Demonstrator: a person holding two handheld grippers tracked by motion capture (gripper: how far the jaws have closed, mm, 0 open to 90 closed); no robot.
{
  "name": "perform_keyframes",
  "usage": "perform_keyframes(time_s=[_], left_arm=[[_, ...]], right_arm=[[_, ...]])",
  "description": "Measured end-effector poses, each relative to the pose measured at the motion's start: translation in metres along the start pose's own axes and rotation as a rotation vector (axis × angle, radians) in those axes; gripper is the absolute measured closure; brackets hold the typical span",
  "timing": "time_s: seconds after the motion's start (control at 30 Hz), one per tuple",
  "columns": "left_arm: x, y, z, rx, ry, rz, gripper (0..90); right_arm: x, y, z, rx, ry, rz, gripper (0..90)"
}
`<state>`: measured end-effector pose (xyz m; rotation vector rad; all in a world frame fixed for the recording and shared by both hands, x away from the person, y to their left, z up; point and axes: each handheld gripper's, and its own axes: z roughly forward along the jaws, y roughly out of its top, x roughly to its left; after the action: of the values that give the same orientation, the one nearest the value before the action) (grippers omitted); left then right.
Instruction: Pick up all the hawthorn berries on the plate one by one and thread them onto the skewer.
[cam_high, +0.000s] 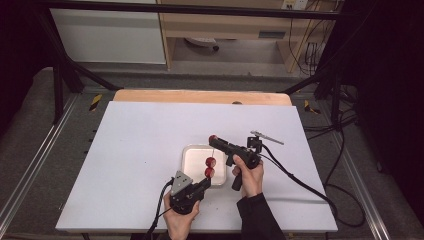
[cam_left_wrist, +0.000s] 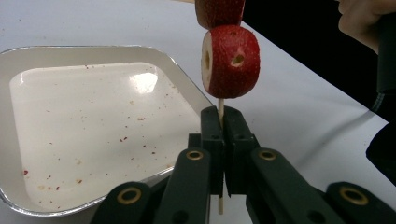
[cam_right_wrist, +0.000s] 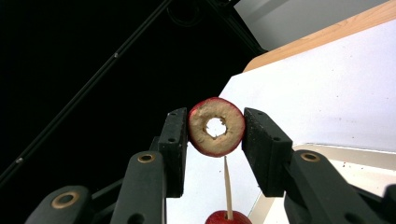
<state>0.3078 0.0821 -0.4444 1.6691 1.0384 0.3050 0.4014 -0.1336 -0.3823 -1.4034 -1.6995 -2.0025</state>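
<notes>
- Skewer (cam_left_wrist: 221, 108), a thin wooden stick, stands upright over the near right corner of a white tray (cam_high: 190, 156) on a white table (cam_high: 135, 150), pinched near its lower end by the left gripper (cam_high: 205, 182).
- Left gripper's black jaws are shut flat against the stick in the left gripper view, with a short length of wood poking out below them.
- Two red fruit slices are threaded on the stick: the lower slice (cam_left_wrist: 229, 61) sits just above the jaws, pale cut face turned sideways and a small hole in its skin, and a second slice (cam_left_wrist: 219, 11) rests right on top of it.
- Right gripper (cam_right_wrist: 215, 128) holds a third slice (cam_high: 213, 138), a red-skinned ring with a pale face and a hollow centre, clamped between its two partly closed pads.
- Seen from the right gripper view, the ring hangs just above the skewer's pointed tip, apart from it.
- Tray's inside is bare apart from scattered red specks.
- Person's hands (cam_high: 250, 175) grip both tools from the table's near edge, a cable (cam_high: 300, 182) trailing off to the right.
</notes>
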Motion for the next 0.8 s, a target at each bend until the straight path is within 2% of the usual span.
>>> perform_keyframes(time_s=[0.4, 0.67, 0.8], left_arm=[[0.001, 0.0, -0.001, -0.011, -0.005, -0.014, 88.3], [0.002, 0.001, -0.001, -0.029, -0.012, -0.056, 88.4], [0.003, 0.001, -0.002, -0.038, -0.002, -0.06, 88.5]], right_arm=[[-0.001, -0.001, 0.001, -0.001, 0.005, 0.004, 61.7], [0.0, -0.008, 0.003, -0.005, 0.006, 0.002, 61.7], [0.0, -0.011, 0.004, -0.005, 0.005, 0.005, 61.7]])
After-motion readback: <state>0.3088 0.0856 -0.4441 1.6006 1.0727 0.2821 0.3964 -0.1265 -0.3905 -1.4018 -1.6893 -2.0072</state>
